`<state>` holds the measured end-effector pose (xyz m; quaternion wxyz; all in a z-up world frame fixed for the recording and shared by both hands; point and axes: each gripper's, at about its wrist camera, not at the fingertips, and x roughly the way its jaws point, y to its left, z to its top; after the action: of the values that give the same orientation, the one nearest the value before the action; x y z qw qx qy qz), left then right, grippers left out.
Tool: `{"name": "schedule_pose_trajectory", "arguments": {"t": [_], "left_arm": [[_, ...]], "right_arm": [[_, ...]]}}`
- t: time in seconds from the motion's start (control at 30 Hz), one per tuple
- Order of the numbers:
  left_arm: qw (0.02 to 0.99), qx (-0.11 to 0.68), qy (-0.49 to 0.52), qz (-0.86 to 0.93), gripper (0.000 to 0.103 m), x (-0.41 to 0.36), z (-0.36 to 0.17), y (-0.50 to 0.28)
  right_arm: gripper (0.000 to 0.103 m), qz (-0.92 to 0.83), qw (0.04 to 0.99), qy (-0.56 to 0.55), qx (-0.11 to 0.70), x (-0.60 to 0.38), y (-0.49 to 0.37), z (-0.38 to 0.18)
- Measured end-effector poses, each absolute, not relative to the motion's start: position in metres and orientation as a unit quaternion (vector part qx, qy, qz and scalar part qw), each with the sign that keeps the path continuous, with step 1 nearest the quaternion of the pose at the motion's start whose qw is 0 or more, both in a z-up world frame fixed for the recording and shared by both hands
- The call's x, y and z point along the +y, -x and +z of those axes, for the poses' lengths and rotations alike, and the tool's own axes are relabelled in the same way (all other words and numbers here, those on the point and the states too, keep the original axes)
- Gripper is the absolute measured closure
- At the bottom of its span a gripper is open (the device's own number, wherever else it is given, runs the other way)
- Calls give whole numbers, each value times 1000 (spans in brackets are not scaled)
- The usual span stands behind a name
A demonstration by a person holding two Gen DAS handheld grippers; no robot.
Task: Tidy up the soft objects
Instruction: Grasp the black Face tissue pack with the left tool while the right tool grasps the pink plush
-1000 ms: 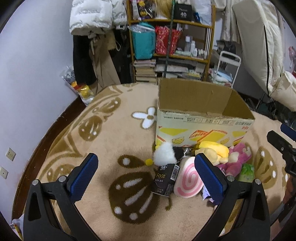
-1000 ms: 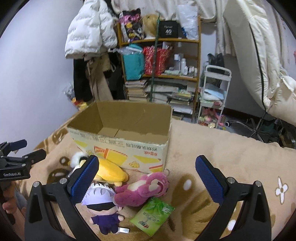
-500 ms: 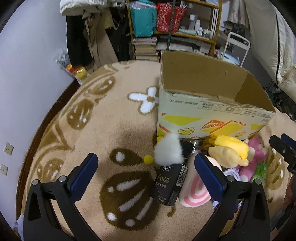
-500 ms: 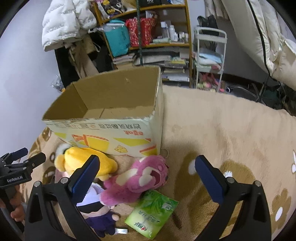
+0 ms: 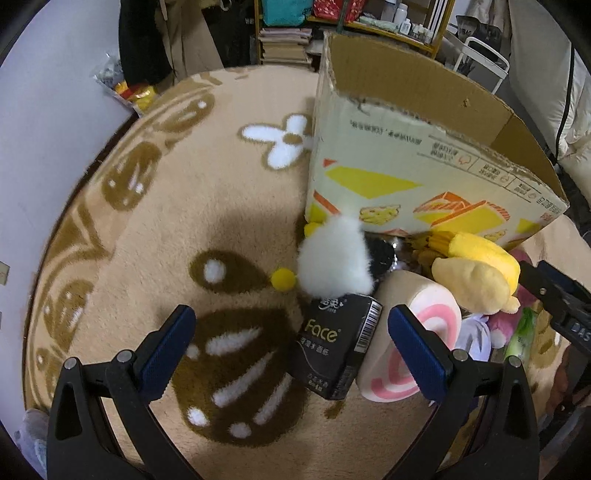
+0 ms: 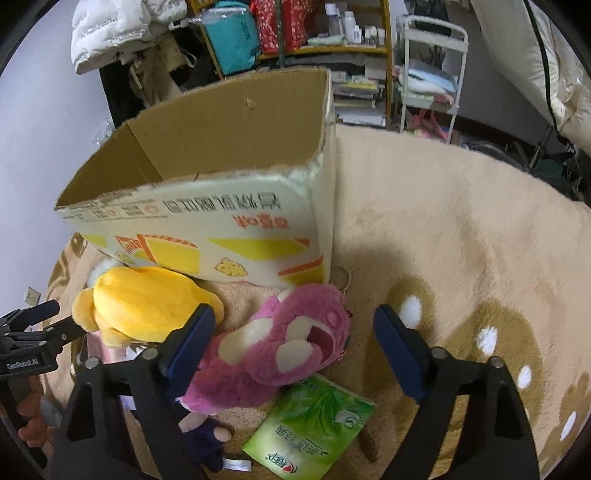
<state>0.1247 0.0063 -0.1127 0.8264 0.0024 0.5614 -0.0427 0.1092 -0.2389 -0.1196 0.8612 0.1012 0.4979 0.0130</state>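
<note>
An open cardboard box (image 5: 424, 162) (image 6: 221, 206) stands on the rug, with soft toys piled along its near side. My left gripper (image 5: 291, 349) hangs open above a black tissue pack (image 5: 338, 347), between a white fluffy toy (image 5: 332, 258) and a pink swirl cushion (image 5: 417, 343). A yellow plush (image 5: 476, 269) (image 6: 147, 299) lies by the box. My right gripper (image 6: 295, 339) is over the pink plush bear (image 6: 291, 343); its jaws are closing with the bear between them, the pads clear of it. A green tissue pack (image 6: 314, 428) and a purple doll (image 6: 203, 439) lie just below.
The beige patterned rug (image 5: 166, 221) stretches left of the box and to its right (image 6: 461, 240). Cluttered shelves (image 6: 303, 33), hanging coats (image 6: 110, 33) and a white trolley (image 6: 428, 74) line the back wall. A hand (image 6: 33, 410) carries the left gripper.
Both grippers have come down and tilted toward the toys, which now look larger. The right jaws have narrowed around the pink bear.
</note>
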Motion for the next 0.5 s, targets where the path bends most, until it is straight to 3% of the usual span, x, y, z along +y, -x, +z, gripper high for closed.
{"name": "schedule_pose_trajectory", "arguments": {"t": [0.13, 0.23, 0.37, 0.5], "left_arm": [[813, 580, 20, -51, 1, 9, -123, -128], [801, 594, 52, -57, 1, 14, -131, -132], [783, 609, 99, -82, 19, 18, -141, -134], [774, 613, 126, -98, 30, 20, -148, -137]], "right_arm": [[24, 28, 850, -113, 514, -237, -114, -128], [25, 28, 849, -104, 518, -235, -115, -132], [29, 27, 848, -104, 519, -236, -116, -135], [33, 25, 847, -105, 521, -238, -119, -137]]}}
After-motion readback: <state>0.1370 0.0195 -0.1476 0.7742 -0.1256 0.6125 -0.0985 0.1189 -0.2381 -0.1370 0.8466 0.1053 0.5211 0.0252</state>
